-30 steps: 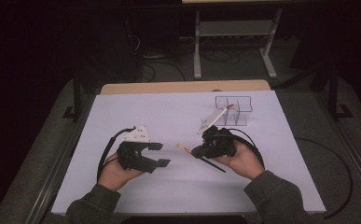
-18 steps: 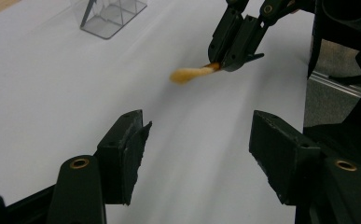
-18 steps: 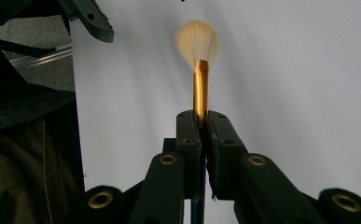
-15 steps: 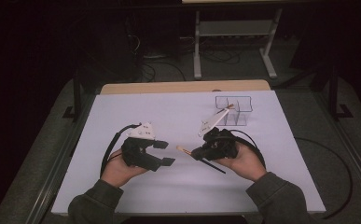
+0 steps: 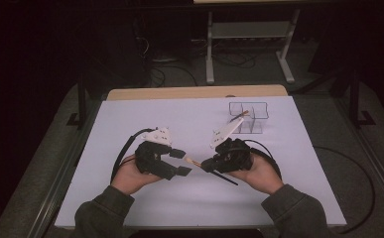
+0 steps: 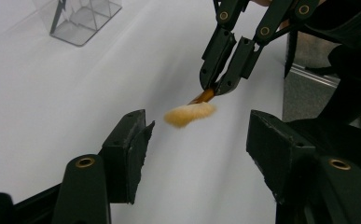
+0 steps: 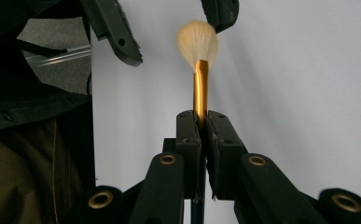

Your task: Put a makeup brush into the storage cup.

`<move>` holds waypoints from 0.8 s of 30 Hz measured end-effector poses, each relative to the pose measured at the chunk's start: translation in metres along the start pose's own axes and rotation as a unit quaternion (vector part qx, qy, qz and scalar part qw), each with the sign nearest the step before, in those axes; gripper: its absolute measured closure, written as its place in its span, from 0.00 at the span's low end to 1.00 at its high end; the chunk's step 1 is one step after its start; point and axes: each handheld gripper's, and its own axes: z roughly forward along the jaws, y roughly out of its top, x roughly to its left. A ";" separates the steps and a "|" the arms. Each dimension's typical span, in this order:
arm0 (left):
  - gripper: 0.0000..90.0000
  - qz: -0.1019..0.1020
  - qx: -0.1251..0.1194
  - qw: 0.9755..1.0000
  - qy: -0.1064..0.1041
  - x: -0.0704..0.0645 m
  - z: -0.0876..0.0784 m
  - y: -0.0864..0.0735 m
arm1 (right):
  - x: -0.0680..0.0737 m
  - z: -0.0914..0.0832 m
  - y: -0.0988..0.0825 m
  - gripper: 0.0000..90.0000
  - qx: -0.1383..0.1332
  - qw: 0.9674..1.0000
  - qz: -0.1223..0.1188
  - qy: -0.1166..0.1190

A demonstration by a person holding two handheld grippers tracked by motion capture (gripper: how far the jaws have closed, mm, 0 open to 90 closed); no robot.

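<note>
A table (image 5: 130, 124) carries the scene, its top covered by a white sheet that reaches almost to every edge. At the far side a narrow strip of light wood (image 5: 179, 92) shows beyond the sheet, and dark metal rails run along the left and right sides. Directly on the sheet, toward the far right corner, stands a small clear plastic organizer (image 5: 249, 118) divided into compartments; in the left gripper view it appears near the top left (image 6: 82, 21).
</note>
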 end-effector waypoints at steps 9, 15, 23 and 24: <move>0.47 -0.001 0.007 1.000 -0.025 0.003 0.004 0.005 | 0.004 0.000 0.001 0.93 -0.008 1.000 -0.022 0.008; 0.55 0.005 0.015 0.999 -0.046 0.003 0.007 0.006 | 0.007 0.001 0.003 0.93 -0.007 0.999 -0.036 0.017; 0.66 0.021 0.023 0.998 -0.062 0.002 0.009 0.006 | 0.010 0.002 0.004 0.93 -0.007 0.999 -0.044 0.029; 0.67 0.024 0.026 0.997 -0.065 0.001 0.010 0.005 | 0.010 0.002 0.004 0.93 -0.006 0.999 -0.046 0.028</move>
